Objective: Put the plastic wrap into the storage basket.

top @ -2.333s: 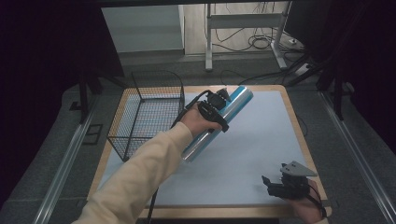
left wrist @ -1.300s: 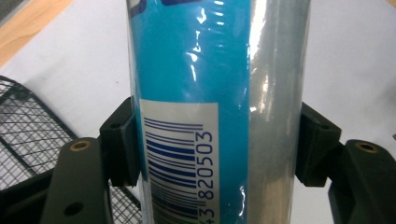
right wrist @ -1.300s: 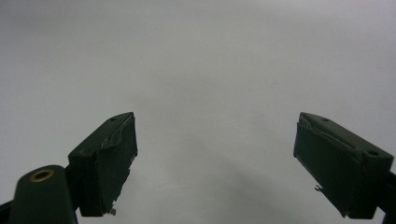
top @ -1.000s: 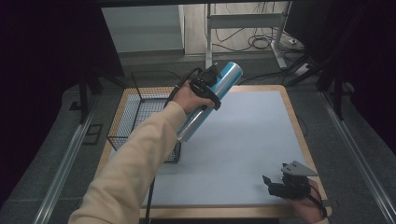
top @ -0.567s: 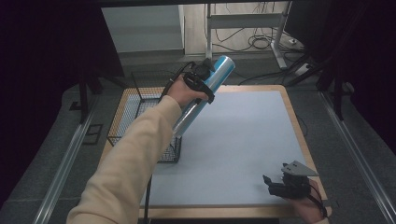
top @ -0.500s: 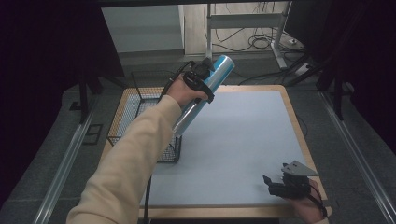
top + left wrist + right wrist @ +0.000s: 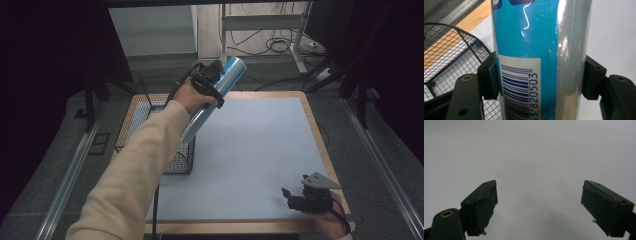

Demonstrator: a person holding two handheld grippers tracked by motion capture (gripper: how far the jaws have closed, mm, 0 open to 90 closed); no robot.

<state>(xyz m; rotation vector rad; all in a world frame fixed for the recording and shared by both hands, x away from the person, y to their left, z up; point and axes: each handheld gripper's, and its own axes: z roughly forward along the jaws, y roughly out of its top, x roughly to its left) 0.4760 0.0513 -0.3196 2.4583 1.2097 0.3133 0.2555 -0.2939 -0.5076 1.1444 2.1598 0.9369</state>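
Observation:
A long blue and silver tube [image 7: 220, 92] with a barcode label [image 7: 520, 85] is held up in the air, tilted, over the right edge of the black wire basket [image 7: 150, 107]. My left gripper [image 7: 207, 85] is shut on the tube around its upper part; in the left gripper view both black pads [image 7: 489, 75] press its sides. My right gripper [image 7: 300, 197] rests near the table's front right corner, open, with nothing between its jaws; the right gripper view looks along them over the bare grey mat [image 7: 529, 157].
The wire basket stands on the left part of the wooden table [image 7: 315, 130], on which a grey mat [image 7: 250, 150] lies. A metal rail [image 7: 70, 175] runs along the floor at the left, and cables and a stand's legs [image 7: 280, 40] lie behind the table.
The left hand has lifted the tube off the mat and carried it left and up, from the table's middle back to above the basket's right edge. The right gripper has kept still.

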